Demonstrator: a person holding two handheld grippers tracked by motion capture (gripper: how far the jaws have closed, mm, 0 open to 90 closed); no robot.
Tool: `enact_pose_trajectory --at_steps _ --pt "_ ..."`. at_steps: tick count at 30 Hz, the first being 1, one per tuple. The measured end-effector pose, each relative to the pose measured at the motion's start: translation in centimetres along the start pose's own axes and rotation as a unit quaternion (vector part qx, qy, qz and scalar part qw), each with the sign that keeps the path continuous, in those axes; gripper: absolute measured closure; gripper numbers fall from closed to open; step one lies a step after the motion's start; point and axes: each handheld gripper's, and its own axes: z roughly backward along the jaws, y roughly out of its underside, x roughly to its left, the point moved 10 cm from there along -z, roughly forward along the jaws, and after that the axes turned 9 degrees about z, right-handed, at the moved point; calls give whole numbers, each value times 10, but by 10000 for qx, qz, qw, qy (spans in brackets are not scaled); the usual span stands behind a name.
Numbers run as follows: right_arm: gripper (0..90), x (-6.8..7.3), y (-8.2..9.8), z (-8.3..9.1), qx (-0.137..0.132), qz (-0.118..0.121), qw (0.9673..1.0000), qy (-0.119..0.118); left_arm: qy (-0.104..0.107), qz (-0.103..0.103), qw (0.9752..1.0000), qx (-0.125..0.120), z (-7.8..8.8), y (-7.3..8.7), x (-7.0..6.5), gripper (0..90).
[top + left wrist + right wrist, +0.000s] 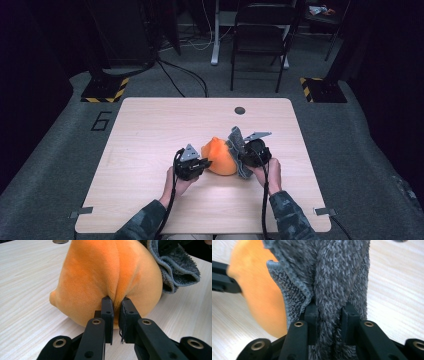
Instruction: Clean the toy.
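On the light wooden table [150, 130], taking the orange plush thing [220, 156] as the landmark, the left gripper [200, 165] lies just to its left, held low over the tabletop by the person's left hand [177, 182]. Its jaws are drawn narrow and pinch a fold of the orange plush between the pads, so the fabric puckers into a crease that runs up from the grip. The orange thing itself rests on the table a little toward the near edge from the middle, well short of the small round hole [240, 110] in the far part of the top.

Just right of the orange thing, touching it, is a grey fuzzy cloth [238, 150], standing nearly on edge against the plush. The right gripper [248, 156] is at the cloth's right, in the person's right hand [270, 172], and its jaws clamp a thick bunch of the grey pile between them, somewhat wider apart than the left pair.

The left gripper view gives what the high view cannot: the seam in the orange plush thing [107, 277] caught at the left gripper [116, 302], with the grey fuzzy cloth [175, 270] draped behind its right shoulder. The right gripper view shows the grey fuzzy cloth [332, 277] with its knitted underside and stitched hem beside the right gripper [329, 308], the orange plush thing [259, 292] blurred behind at the left.
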Motion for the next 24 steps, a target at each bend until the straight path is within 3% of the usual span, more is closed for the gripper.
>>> enact_pose_trajectory --at_steps 7,17,24 --pt "712 -10 20 -14 349 -178 9992 13 -44 14 10000 -16 -1 1 4 820" --pt "708 -17 47 -36 888 -228 9957 115 -64 -9 10000 -12 -1 1 5 813" --pt "728 -18 43 -34 825 -122 9963 212 -83 42 10000 -7 0 2 8 813"
